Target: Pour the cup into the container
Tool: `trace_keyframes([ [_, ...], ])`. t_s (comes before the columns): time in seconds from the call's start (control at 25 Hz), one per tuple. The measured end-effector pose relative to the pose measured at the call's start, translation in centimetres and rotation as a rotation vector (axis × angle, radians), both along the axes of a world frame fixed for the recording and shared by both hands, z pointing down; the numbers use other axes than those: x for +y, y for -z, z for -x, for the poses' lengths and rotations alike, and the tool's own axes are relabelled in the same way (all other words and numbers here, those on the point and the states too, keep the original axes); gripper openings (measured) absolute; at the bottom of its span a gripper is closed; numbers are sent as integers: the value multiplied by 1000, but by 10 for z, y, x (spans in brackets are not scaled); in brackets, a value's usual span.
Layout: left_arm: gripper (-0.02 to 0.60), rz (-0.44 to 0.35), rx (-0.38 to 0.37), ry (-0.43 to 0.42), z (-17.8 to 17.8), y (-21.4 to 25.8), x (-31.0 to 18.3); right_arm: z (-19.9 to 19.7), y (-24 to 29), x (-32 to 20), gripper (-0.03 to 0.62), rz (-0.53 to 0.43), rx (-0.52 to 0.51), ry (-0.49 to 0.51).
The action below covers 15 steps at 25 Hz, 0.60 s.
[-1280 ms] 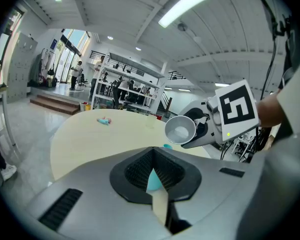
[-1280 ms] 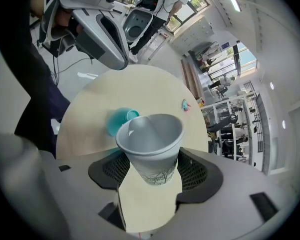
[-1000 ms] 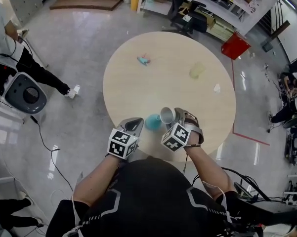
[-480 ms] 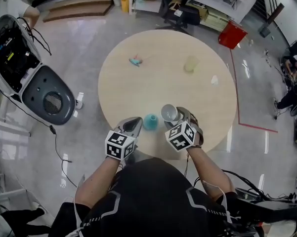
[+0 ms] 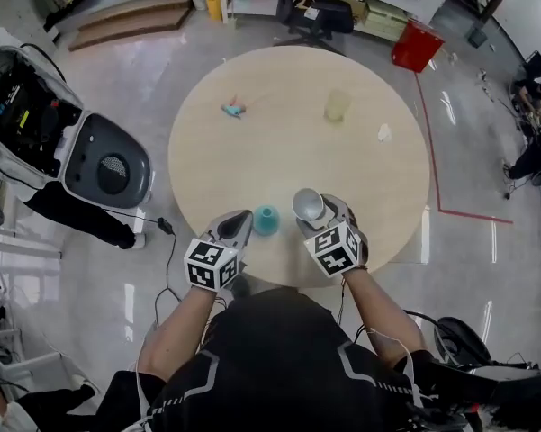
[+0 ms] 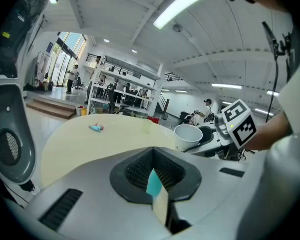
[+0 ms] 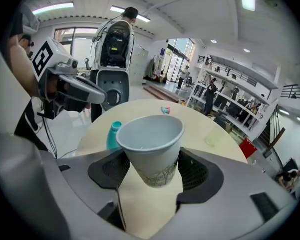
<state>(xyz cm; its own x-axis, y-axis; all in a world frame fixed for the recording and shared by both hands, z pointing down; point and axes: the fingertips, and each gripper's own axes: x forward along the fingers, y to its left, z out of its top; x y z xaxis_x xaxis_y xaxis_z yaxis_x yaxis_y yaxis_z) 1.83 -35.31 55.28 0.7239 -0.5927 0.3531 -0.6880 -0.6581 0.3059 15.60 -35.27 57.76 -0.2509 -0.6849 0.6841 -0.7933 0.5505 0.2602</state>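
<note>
Right tool point(image 5: 317, 211) first: its jaws stand wide and clamp the paper cup point(image 5: 308, 203) by the lower half of its wall. In the right gripper view the ribbed pads press in on both sides of the cup point(image 7: 150, 144), and the narrow base sits down in the gap between them. The cup's long axis runs close to upright. The wide mouth is up and the base points down at the counter point(image 5: 297, 142). From my head view the mouth tips a little towards the left, over towards the teal container point(image 5: 266, 219). The cup is off the counter, carried above its near edge.

The teal container stands upright on the counter just left of the cup, between my two tools, with its opening facing up. In the right gripper view it point(image 7: 114, 134) shows just behind the cup's rim, on the left.

The left tool point(image 5: 240, 217) sits low at the near edge, its tip just beside the container, and I can't tell if it touches. In the left gripper view its jaws are drawn almost together on nothing, leaving a thin slit with a sliver of teal showing through.

Well apart on the far side of the counter lie a small blue toy point(image 5: 233, 109), a pale yellow cup point(image 5: 337, 106) and a white scrap point(image 5: 383, 133).
</note>
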Motion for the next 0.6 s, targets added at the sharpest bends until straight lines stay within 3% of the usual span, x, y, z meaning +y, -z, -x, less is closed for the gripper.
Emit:
trace_keyframes([
  [0.36, 0, 42, -19, 39, 4, -29, 8, -17, -48, 13, 304, 25, -187, -96],
  [0.6, 0, 98, -55, 77, 8, -42, -6, -18, -71, 11, 304, 44, -242, -110],
])
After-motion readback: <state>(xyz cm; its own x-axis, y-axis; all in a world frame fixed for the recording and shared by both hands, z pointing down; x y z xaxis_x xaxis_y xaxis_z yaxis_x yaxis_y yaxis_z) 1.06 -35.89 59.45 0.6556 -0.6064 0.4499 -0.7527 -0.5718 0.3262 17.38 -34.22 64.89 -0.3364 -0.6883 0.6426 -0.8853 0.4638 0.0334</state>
